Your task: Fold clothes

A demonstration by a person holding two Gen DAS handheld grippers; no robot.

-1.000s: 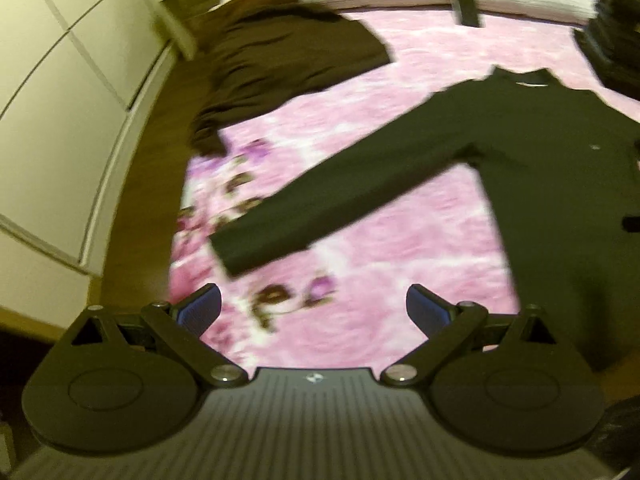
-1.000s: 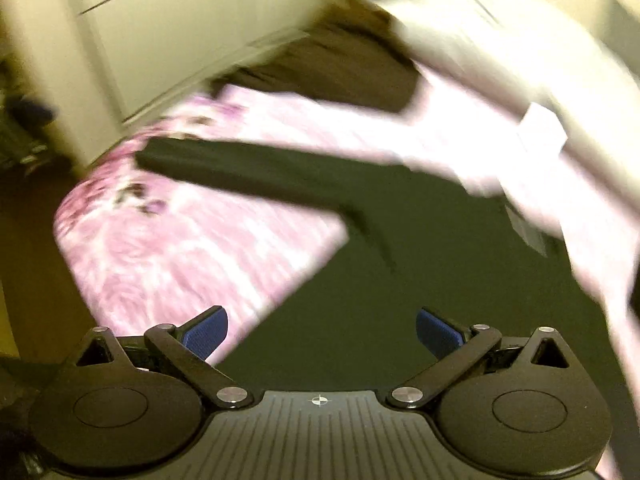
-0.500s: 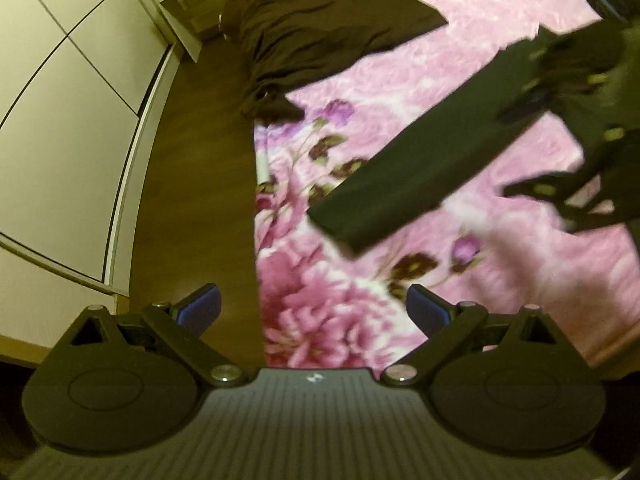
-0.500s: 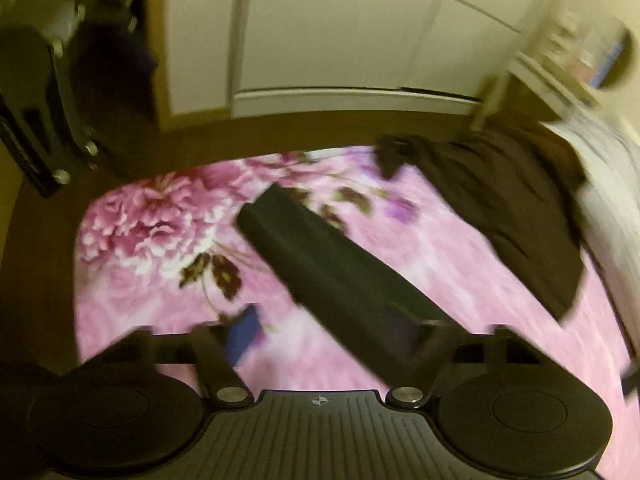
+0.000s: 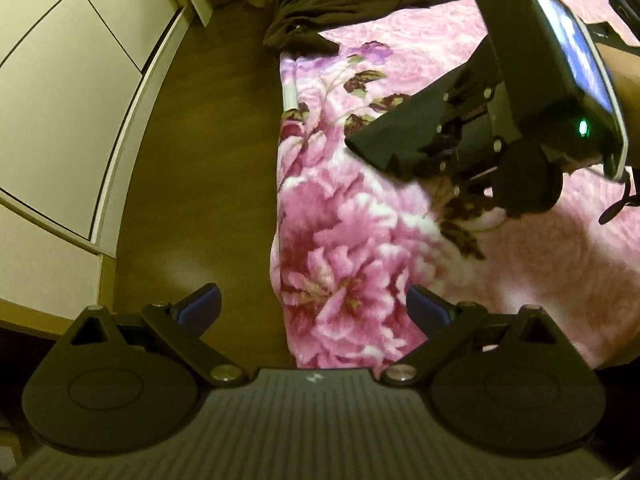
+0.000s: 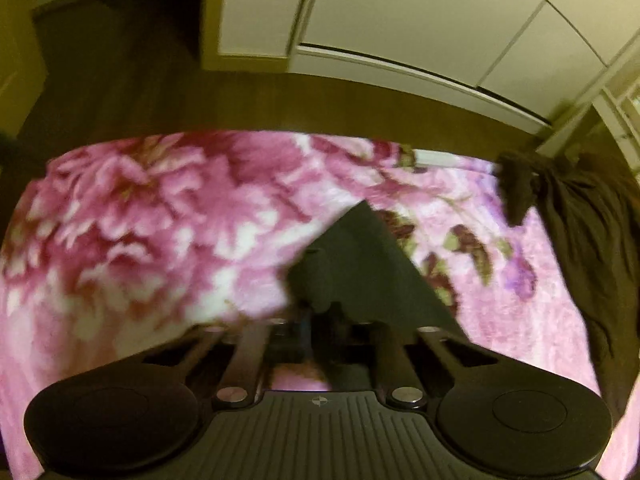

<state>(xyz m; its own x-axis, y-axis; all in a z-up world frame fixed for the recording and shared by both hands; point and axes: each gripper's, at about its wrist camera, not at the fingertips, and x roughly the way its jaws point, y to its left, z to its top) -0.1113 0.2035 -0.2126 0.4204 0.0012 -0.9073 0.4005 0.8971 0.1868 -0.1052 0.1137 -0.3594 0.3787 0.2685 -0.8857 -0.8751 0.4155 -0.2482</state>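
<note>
The dark sleeve lay right at your right gripper, its cuff end pinched between the closed fingers and its corner pointing straight ahead of them over the pink floral blanket. Its long axis ran back past that gripper toward you, so your right hand was the one on it. Your left gripper hung well off, fingers spread and empty, with the sleeve ahead and to its right. A second earlier both grippers were spread above the flat garment; half a second earlier the right was closing in on the cuff.
</note>
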